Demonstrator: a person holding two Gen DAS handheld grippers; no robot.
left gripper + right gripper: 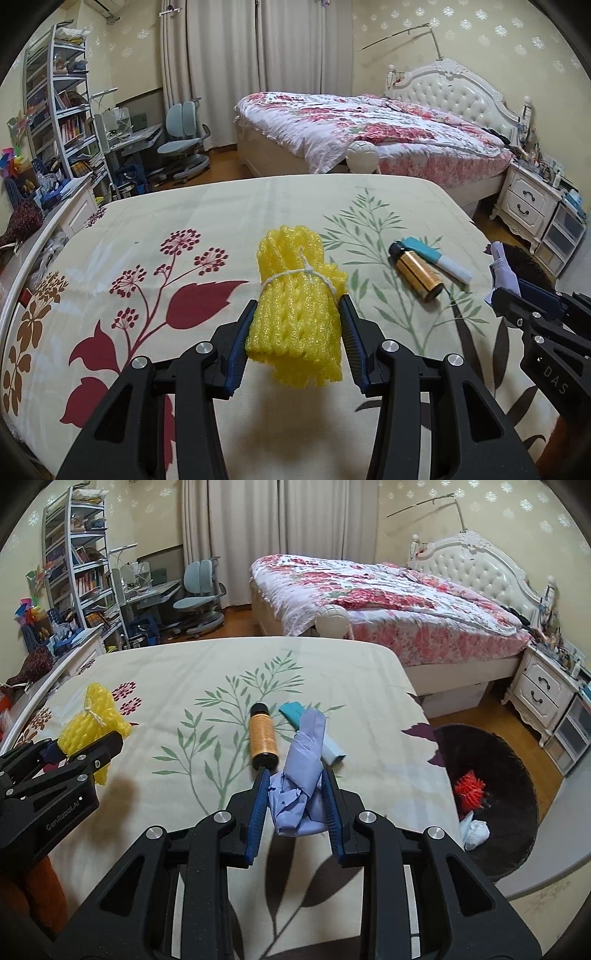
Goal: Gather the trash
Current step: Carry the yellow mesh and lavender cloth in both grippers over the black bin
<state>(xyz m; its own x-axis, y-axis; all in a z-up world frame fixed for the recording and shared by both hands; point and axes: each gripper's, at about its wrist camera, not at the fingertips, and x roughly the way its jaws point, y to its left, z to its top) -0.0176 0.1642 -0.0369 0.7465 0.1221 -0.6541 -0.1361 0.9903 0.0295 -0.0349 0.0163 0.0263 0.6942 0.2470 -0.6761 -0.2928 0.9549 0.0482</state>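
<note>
Your left hand-held gripper (298,306) is clamping a yellow foam net bundle (295,314) tied with white string, its blue pads pressing the bundle's two sides at a narrow-to-middling opening, and the bundle is hanging clear of the cloth with its shadow lying below it. Your right hand-held gripper (295,775) is squeezing a crumpled lilac paper wad (301,779) between its pads, the jaws standing narrower than the left pair, with the paper's upper end sticking out past the fingertips. Both loads are sitting above the tabletop (184,206), which is wearing a cream cloth printed with dark red flowers and green leaves. Just beyond the right gripper's tips, an amber bottle with a black cap (261,738) is lying on its side on the cloth, and right beside it a teal and white tube (325,744) is lying partly hidden behind the paper wad. To the right of the tabletop, down on the floor, a dark round bin (517,775) is standing open, holding a red spiky item (470,788) and a white crumpled piece (476,832). Farther back, a bed (388,605) with a pink floral cover is standing against the wall, with a desk chair (197,590) and a bookshelf (77,554) off to the left.
</note>
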